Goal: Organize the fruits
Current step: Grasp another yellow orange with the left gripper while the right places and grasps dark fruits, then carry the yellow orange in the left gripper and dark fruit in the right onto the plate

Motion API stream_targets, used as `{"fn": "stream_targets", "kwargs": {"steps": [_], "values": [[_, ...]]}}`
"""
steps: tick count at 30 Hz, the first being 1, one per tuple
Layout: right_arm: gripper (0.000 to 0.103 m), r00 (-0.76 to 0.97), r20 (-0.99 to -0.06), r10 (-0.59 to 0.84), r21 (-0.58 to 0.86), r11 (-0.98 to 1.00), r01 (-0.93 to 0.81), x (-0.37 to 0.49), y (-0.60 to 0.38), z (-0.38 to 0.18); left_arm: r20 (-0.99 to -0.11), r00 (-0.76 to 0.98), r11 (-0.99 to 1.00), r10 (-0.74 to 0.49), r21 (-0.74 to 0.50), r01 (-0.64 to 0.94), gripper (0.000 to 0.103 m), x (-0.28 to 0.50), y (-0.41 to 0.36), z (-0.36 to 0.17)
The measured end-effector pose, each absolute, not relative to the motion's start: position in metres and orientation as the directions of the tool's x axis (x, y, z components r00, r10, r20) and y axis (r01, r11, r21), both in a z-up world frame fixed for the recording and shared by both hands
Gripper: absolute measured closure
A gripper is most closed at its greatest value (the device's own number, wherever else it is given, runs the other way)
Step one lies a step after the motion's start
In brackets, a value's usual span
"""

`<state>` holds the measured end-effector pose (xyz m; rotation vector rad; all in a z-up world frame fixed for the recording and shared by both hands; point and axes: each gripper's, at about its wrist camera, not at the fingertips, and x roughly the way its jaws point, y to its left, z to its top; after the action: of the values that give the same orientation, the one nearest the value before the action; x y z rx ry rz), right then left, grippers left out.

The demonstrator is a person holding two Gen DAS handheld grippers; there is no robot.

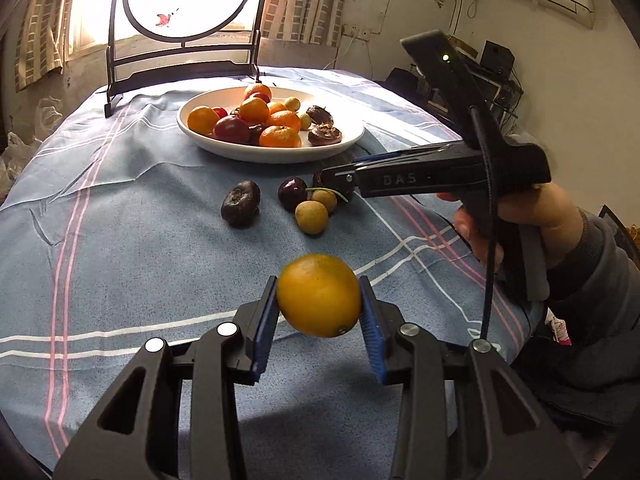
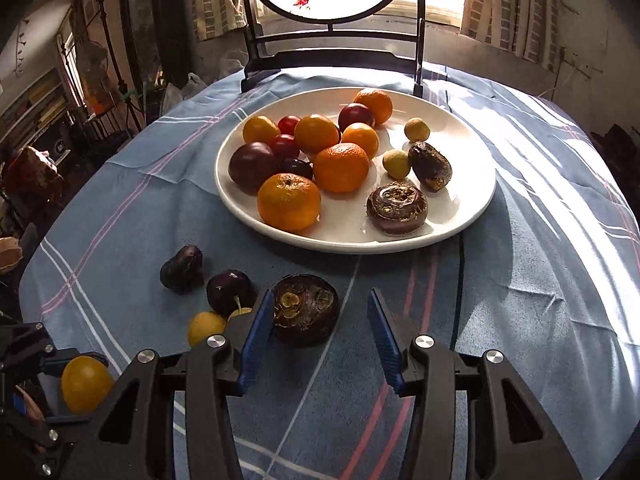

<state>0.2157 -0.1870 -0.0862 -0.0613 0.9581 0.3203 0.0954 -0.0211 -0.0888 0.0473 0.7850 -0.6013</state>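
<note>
Left tongs (image 1: pixel 320 312) around tilted orange (image 1: pixel 319 295).

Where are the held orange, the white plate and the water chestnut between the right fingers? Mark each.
orange (image 1: pixel 319 295), left wrist view, middle of its peel.
white plate (image 2: pixel 460 152), right wrist view, bare inner surface.
water chestnut (image 2: pixel 306 310), right wrist view, top face.
</note>
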Motion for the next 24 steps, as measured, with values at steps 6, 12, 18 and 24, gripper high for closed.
{"fn": "stream_targets", "kwargs": {"steps": [6, 12, 18, 24], "values": [[0.069, 0.524, -0.813, 0.253, 0.107, 0.95, -0.293, 0.216, -0.18, -0.09, -0.681, 0.538, 0.831, -0.496, -0.193, 0.522, 0.066, 0.098, -0.018, -0.093], [0.069, 0.574, -0.758, 0.309, 0.187, 0.947, -0.263, 0.2, -0.201, -0.079, -0.674, 0.545, 0.835, -0.499, -0.205, 0.511, 0.066, 0.1, -0.014, -0.092], [0.069, 0.603, -0.699, 0.385, 0.28, 0.923, -0.265, 0.176, -0.227, -0.068, -0.66, 0.547, 0.834, -0.515, -0.239, 0.498, 0.066, 0.108, -0.011, -0.084], [0.069, 0.647, -0.653, 0.394, 0.327, 0.917, -0.227, 0.194, -0.258, -0.042, -0.634, 0.56, 0.826, -0.533, -0.247, 0.507, 0.066, 0.147, -0.022, -0.054]]}}
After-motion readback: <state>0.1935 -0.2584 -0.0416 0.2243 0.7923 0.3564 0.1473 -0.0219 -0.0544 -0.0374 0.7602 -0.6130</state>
